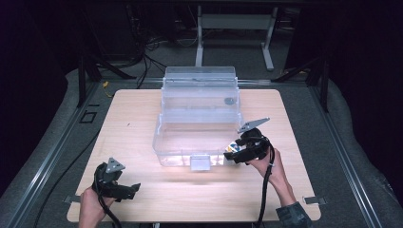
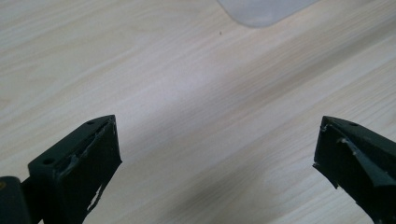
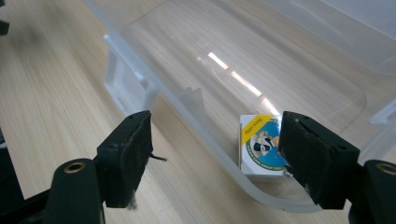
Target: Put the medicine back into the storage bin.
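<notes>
Small box (image 3: pixel 262 143) with a printed label, standing just inside the near rim of the clear plastic bin (image 3: pixel 196 112) (its lid is tipped open at the far side).

High view: the bin (image 1: pixel 199 118) sits mid-table on the wooden table (image 1: pixel 138 123). The right gripper (image 1: pixel 234 153) lies at the bin's near right corner, the hand behind it low on the table and angled inward; the small box (image 1: pixel 232 147) shows as a coloured patch at its tip. The left gripper (image 1: pixel 134 188) rests near the table's front left edge, well apart from the bin, pointing toward the middle.

Left gripper view: the left gripper (image 2: pixel 215 154) has its jaws wide apart over bare wood, nothing between them.

Right gripper view: the right gripper (image 3: pixel 217 154) straddles the bin's rim, one jaw outside over the table, the other just beside the box. The jaws stand apart; whether the far one touches the box cannot be told, and no grip shows.

Step in hand, as judged: either picking the box out or just setting it in. A pick-up would call for shifting both jaws inside the wall to flank the box before closing.
</notes>
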Motion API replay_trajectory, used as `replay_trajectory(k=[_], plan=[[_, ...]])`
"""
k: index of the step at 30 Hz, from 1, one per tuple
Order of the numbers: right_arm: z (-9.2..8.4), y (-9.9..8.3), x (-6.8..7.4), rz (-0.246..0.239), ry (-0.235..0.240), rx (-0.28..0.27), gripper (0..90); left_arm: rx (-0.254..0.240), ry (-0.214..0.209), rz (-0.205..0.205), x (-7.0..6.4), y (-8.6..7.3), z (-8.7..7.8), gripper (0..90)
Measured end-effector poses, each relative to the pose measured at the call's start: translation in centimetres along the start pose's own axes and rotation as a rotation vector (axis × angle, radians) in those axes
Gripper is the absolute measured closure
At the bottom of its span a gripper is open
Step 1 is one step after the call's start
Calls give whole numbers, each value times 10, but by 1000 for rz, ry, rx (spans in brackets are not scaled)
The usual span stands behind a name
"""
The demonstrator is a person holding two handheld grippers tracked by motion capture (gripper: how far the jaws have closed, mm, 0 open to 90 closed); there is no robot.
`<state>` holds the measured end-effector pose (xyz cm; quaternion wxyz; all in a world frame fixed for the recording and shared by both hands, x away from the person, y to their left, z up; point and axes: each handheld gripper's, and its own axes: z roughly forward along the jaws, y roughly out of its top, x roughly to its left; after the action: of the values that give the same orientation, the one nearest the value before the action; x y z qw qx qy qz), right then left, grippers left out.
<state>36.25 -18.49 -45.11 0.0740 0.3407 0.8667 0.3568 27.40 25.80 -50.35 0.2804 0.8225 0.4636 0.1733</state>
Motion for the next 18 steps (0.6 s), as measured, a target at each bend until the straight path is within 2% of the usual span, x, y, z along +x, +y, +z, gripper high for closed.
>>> replay_trajectory(k=[2,3,6,9,13,18], plan=[[-1,0,1,-10,-4,3,257,-17,0,1,4,10,-8,3],[-2,0,1,-6,10,-6,257,-22,1,4,6,14,-10,3],[-4,-2,0,-4,6,-11,258,-52,2,14,11,34,-21,6],[-8,-4,1,1,26,-48,250,-63,-37,26,14,54,-26,6],[-10,-5,2,-14,35,-67,253,-60,-63,51,17,82,-26,3],[-4,-5,3,-17,20,-41,259,-56,-111,52,19,109,-19,14]])
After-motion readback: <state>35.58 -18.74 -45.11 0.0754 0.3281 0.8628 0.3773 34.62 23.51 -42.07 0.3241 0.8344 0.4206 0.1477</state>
